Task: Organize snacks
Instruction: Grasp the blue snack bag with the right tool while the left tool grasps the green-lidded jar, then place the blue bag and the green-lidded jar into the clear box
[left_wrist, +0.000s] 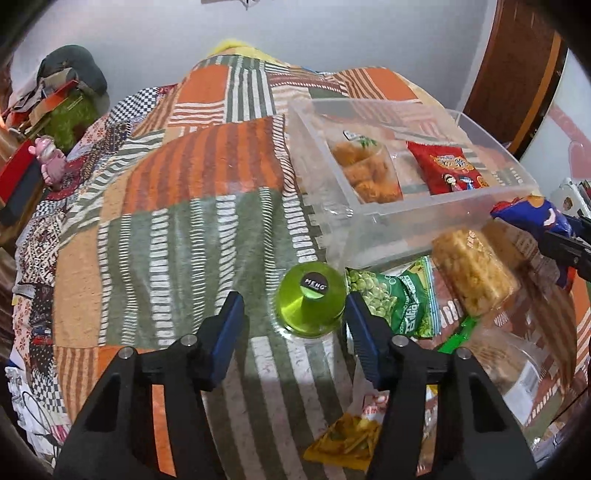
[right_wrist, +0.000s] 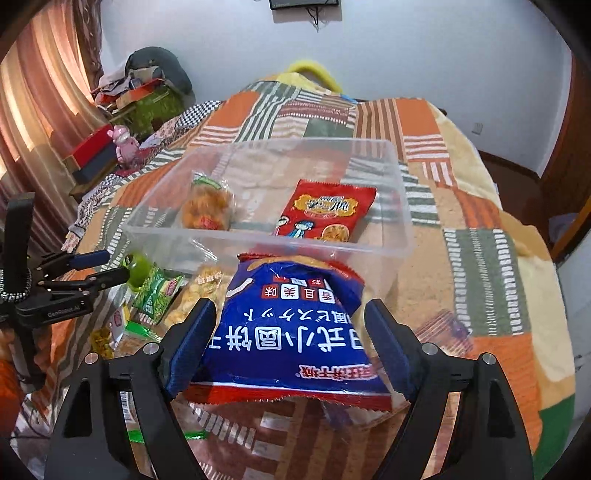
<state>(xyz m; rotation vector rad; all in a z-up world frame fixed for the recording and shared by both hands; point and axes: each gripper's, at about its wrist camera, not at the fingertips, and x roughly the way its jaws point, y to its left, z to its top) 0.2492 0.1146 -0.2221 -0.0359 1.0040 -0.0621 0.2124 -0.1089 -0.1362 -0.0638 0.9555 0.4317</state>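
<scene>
- The patchwork blanket (left_wrist: 177, 229) covers the whole surface in front of you, with orange, green and striped squares; all the snacks lie on it.
- The clear plastic bin (right_wrist: 400, 206) stands on the blanket, open at the top. Inside it you see a clear pack of orange-brown fried snacks (right_wrist: 208, 206) at the left and a red packet (right_wrist: 327, 210) at the right, apart from each other.
- Your right gripper (right_wrist: 290, 343) has the blue snack bag (right_wrist: 295, 332) between its fingers. The blue pads stand at the two sides of the bag, and the bag hangs in front of the near wall of the bin, so it looks gripped. The printed text on it is upside down for you.
- Your left gripper (left_wrist: 295, 314) is partly open, pointing down. The green bottle (left_wrist: 310, 306) with the black cap stands between the two fingers. The right pad is at the bottle's edge, but a gap shows at the left pad, so the fingers do not press on it.
- Just beside the bottle, to its right, lies the green pea packet (left_wrist: 391, 299), and next to that a clear pack of yellow puffed pieces (left_wrist: 472, 273), in front of the bin.
- A small yellow packet (left_wrist: 343, 446) lies low between the left gripper's arms.
- A pink toy (left_wrist: 50, 158) sits far at the left edge.
</scene>
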